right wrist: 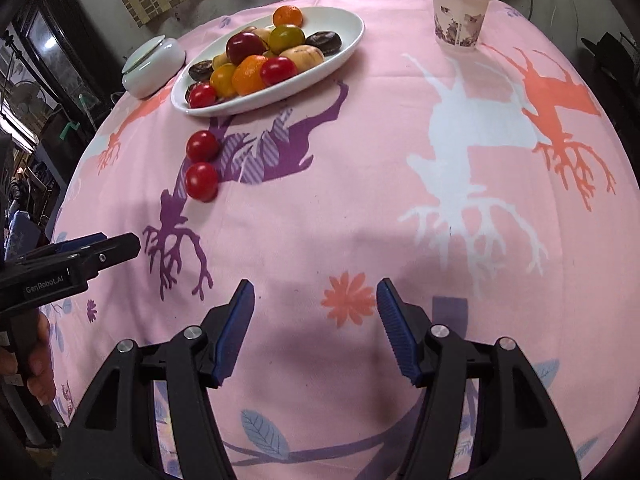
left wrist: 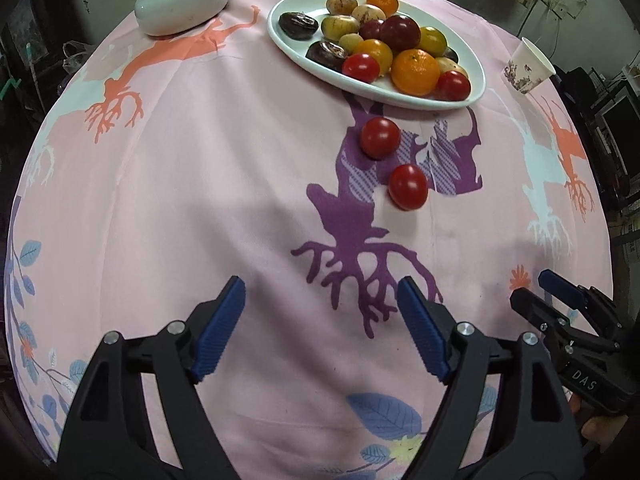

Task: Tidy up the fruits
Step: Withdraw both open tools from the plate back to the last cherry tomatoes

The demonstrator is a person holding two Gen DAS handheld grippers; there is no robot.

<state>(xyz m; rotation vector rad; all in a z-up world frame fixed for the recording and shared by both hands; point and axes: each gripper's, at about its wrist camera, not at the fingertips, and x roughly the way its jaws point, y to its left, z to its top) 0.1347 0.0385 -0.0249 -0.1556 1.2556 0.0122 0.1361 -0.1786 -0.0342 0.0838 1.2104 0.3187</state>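
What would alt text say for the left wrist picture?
Two red tomatoes lie on a pink tablecloth just in front of a white oval plate heaped with mixed fruit. The open left hand-held gripper holds nothing; a paper cup stands far right.

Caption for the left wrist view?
Open left gripper above pink tablecloth; two red tomatoes beside the fruit plate.

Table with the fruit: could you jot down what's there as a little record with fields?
Cloth: pink tablecloth with deer prints
Plate: white oval plate piled with mixed fruit
Loose fruit: two red tomatoes on the cloth, near the plate, apart from each other
Other items: lidded white jar; paper cup
Left hand-held gripper: open, empty
Right hand-held gripper: open, empty
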